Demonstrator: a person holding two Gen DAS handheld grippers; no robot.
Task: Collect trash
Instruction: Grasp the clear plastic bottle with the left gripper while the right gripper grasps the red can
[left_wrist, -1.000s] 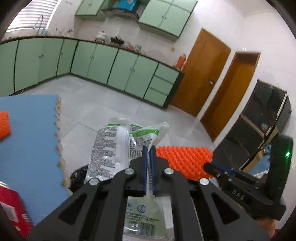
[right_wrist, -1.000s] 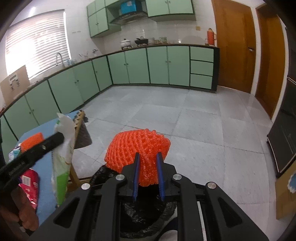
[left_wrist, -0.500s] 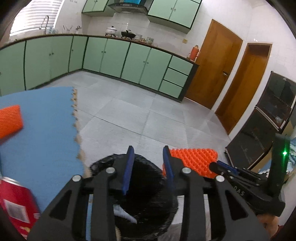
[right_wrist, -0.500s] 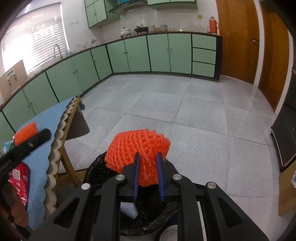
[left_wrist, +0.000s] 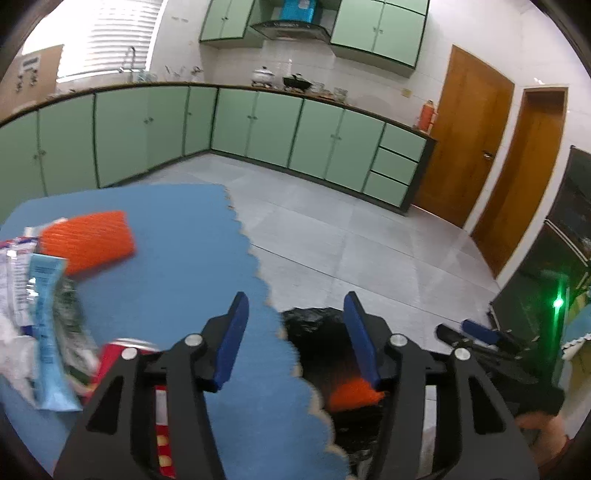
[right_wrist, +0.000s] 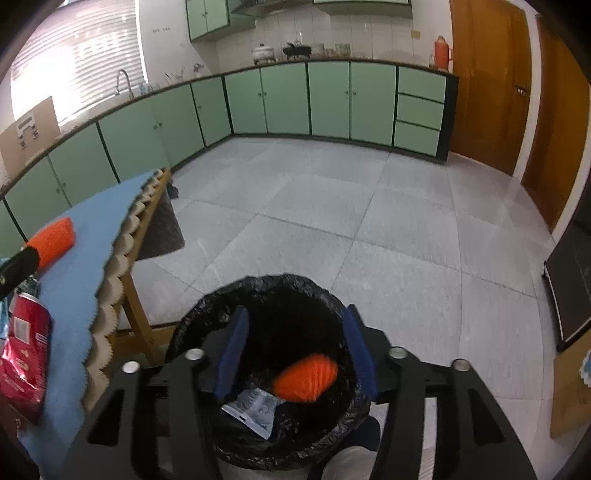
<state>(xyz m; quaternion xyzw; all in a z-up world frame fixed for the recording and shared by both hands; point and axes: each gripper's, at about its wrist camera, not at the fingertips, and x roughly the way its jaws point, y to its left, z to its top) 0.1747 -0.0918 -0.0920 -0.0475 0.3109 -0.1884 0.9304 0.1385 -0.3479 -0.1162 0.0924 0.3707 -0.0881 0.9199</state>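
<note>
A bin lined with a black bag (right_wrist: 280, 284) stands on the floor beside the table's blue mat (left_wrist: 177, 258). Inside it lie an orange foam net (right_wrist: 306, 376) and a white plastic wrapper (right_wrist: 255, 406). My right gripper (right_wrist: 295, 321) hangs over the bin mouth, its jaws opening with nothing between them. My left gripper (left_wrist: 295, 306) hovers over the mat's scalloped edge and the bin (left_wrist: 317, 332), jaws also opening and empty. On the mat lie a second orange foam net (left_wrist: 86, 240), a heap of wrappers (left_wrist: 44, 314) and a red can (left_wrist: 125, 350).
The table's wooden leg (right_wrist: 140, 325) stands just left of the bin. Green cabinets (right_wrist: 328, 99) line the far walls, with wooden doors (left_wrist: 461, 133) at the right. A dark cabinet (left_wrist: 554, 258) stands at the right. Grey tiled floor (right_wrist: 351, 221) stretches beyond the bin.
The left gripper opened, let the plastic wrapper drop into the bin and swung left toward the table. The right gripper opened and its orange foam net fell into the bin.
</note>
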